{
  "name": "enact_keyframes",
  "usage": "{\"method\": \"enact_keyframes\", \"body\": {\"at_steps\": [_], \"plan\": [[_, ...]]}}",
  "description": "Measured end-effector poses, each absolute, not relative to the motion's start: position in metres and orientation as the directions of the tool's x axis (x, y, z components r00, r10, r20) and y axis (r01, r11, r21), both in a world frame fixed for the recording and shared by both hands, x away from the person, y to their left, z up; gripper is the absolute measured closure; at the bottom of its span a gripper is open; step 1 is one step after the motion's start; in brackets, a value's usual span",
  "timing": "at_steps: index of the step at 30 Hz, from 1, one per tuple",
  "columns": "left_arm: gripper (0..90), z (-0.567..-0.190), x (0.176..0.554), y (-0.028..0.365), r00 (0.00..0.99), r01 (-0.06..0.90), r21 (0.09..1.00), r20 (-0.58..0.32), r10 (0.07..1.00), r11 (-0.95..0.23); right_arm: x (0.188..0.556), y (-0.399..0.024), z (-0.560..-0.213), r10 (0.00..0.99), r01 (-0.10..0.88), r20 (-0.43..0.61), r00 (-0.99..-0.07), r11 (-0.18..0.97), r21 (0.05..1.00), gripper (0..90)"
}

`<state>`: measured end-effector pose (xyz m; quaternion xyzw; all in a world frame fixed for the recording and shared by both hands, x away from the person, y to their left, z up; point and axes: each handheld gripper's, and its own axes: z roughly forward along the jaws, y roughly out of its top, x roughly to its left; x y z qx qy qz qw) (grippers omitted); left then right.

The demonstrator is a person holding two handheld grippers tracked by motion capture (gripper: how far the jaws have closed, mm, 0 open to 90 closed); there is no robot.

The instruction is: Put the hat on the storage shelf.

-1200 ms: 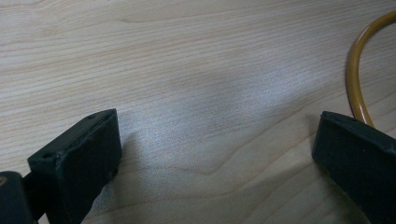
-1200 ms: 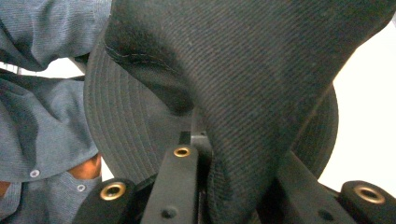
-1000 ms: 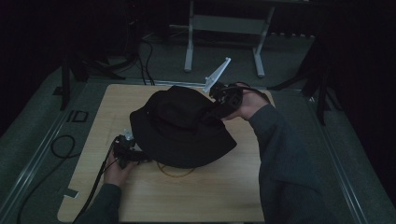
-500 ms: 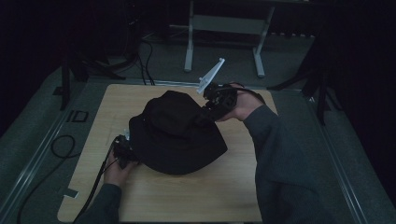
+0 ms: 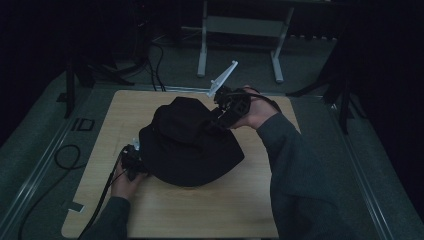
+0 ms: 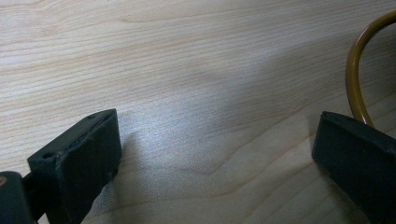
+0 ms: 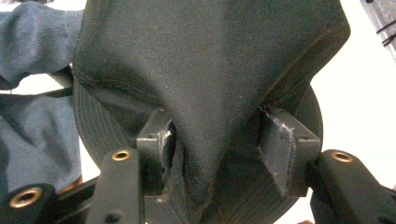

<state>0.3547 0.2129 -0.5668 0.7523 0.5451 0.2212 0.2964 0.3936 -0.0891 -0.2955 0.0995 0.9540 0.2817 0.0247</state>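
Two grippers working black bucket hat [image 5: 190, 142], mid-table. R gripper [image 7: 219, 154] at hat's 2 o'clock, jaws just opening, crown fold loose between them. L gripper [image 6: 215, 154] spread, empty, at brim's 8 o'clock.

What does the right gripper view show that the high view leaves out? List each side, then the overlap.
Right gripper view: the black hat's twill weave and stitched seam up close, with a fold of it between the jaws of the right gripper, which have just been opening. High view: the whole wooden table, the left gripper at the hat's near-left brim, floor cables, and a metal stand behind. Both: the hat, the right gripper, the person's sleeves.
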Motion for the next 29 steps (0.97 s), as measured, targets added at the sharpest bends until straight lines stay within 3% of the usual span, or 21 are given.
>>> {"method": "enact_keyframes", "body": {"at_steps": [13, 21, 29], "plan": [[1.5, -0.567, 0.352, 0.22, 0.287, 0.694, 0.688, 0.008, 0.958, -0.213, 0.393, -0.089, -0.301, 0.237, 0.218, 0.029, -0.971, 0.828, 0.517, 21.8], [1.5, -0.567, 0.349, 0.226, 0.281, 0.696, 0.686, 0.011, 0.96, -0.212, 0.39, -0.091, -0.302, 0.239, 0.214, 0.019, -0.971, 0.831, 0.514, 14.5], [1.5, -0.567, 0.348, 0.227, 0.275, 0.696, 0.689, 0.005, 0.961, -0.203, 0.388, -0.103, -0.301, 0.256, 0.22, 0.002, -0.967, 0.828, 0.515, 12.6]]}}
